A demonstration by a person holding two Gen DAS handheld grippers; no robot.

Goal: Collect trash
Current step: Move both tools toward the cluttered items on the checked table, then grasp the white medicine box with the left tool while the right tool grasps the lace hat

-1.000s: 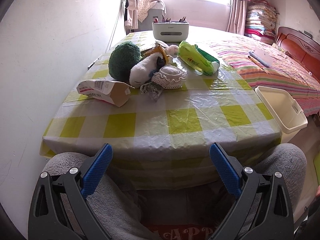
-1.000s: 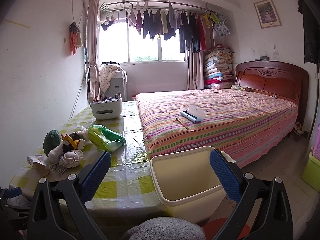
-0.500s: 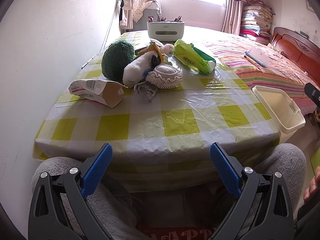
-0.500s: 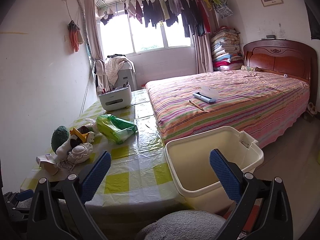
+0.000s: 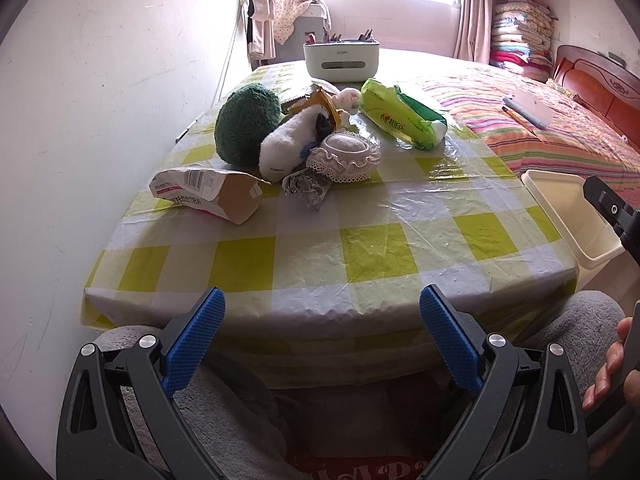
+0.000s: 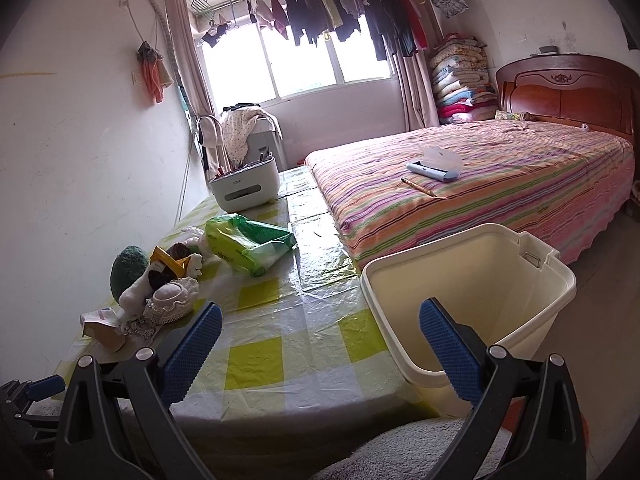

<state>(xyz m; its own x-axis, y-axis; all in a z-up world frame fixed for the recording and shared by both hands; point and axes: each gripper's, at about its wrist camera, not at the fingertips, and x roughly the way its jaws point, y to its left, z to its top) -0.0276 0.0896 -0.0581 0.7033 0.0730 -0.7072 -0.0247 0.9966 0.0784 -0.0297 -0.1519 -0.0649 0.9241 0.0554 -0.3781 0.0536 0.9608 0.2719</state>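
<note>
Both tools sit low at the near edge of the table (image 5: 360,248), over the person's lap, and nothing is picked up yet. The left gripper (image 5: 322,334) has its jaws spread wide and empty; the right gripper (image 6: 320,340) is likewise wide open and holds nothing.

The likely trash lies toward the table's left edge: a torn cardboard box (image 5: 208,194) and, just beside it toward the middle, a crumpled foil wrapper (image 5: 306,188). The cream bin (image 6: 472,292) stands off the table's right edge, open-topped and apparently empty.

The main risk is grabbing the wrong thing. The wrapper touches or nearly touches a lace-trimmed cushion (image 5: 346,156), and a white plush toy (image 5: 284,146) and green plush ball (image 5: 246,124) crowd right behind it, so a wide closing pinch could catch lace or fur along with the foil. The wrapper is thin and flat against the slick plastic cloth, so the fingers may slide over it or bunch the cloth. The box is open and crushed at one end; squeezed there it could collapse and slip during the carry across the table to the bin.

Farther back lie a green tissue pack (image 5: 402,118) and, at the far edge, a white organizer (image 5: 341,60). Neither blocks the reach. The bed (image 6: 500,184) runs along the far right side.
</note>
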